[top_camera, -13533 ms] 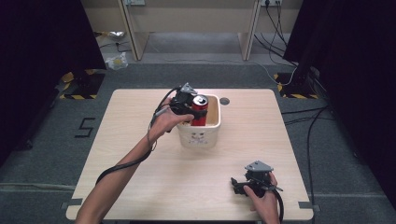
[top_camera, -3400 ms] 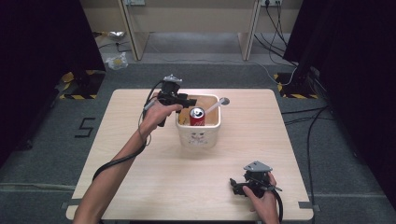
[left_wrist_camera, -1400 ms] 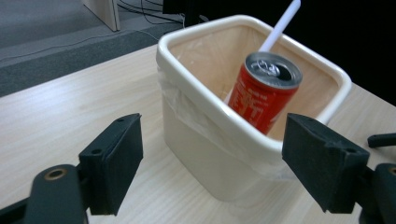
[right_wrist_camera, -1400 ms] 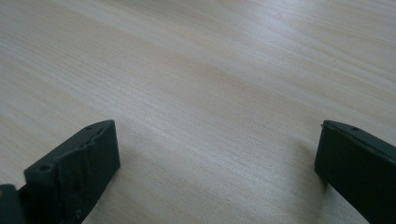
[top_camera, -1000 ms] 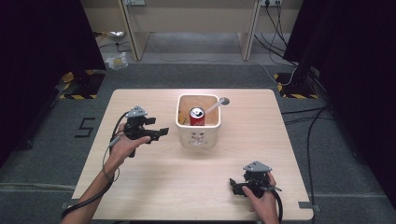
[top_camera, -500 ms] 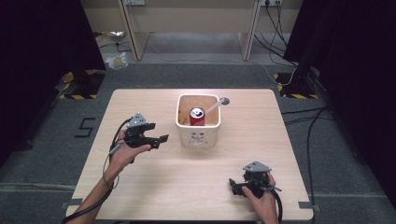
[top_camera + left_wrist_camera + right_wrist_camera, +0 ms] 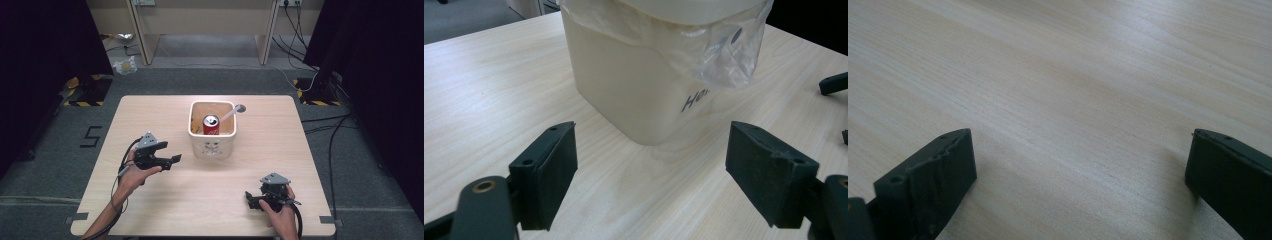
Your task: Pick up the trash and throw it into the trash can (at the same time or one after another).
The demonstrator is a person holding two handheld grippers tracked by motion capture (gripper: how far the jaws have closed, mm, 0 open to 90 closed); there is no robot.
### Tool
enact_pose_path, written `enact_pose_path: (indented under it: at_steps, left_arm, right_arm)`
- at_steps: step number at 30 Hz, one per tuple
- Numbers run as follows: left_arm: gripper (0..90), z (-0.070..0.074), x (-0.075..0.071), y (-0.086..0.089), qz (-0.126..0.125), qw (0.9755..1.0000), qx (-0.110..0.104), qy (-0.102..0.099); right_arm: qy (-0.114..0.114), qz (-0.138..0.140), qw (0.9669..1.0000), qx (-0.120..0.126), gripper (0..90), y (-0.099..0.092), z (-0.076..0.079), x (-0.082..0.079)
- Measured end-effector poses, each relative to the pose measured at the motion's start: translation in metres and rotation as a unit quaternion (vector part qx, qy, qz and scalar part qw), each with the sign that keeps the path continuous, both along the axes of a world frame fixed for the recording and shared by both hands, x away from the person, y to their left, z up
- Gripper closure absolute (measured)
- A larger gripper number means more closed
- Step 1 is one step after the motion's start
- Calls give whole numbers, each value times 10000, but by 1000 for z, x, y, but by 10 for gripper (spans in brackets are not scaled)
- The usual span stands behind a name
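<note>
Pulling back from the cream bin (image 7: 212, 145), my left gripper (image 7: 172, 160) now hovers with jaws spread, bare pale wood all around it. Inside the bin stands the red can (image 7: 210, 125), upright beside a spoon (image 7: 231, 113). My right gripper (image 7: 248, 199) rests near the table's (image 7: 150, 112) front edge, jaws wide apart.

High cam overhead; gripper cams low, sharing table (image 7: 165, 107).
</note>
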State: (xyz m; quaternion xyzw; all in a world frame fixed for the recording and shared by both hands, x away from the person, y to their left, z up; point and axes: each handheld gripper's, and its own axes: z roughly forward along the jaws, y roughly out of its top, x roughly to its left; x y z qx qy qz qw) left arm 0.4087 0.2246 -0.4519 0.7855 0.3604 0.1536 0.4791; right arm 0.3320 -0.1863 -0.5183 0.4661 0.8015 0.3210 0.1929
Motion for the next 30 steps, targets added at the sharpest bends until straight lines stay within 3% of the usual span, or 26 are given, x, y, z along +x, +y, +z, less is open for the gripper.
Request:
enact_pose_path:
  at_steps: [10, 30]
  left_arm:
    - [175, -16, -7, -1, -107, 9999, -21, 122]
    - [155, -36, -27, 4, -60, 9998, 175, 121]
  right_arm:
    - [-1, 1, 10000, 0, 3, 0, 0, 0]
    - [-21, 19, 10000, -4, 3, 1, 0, 0]
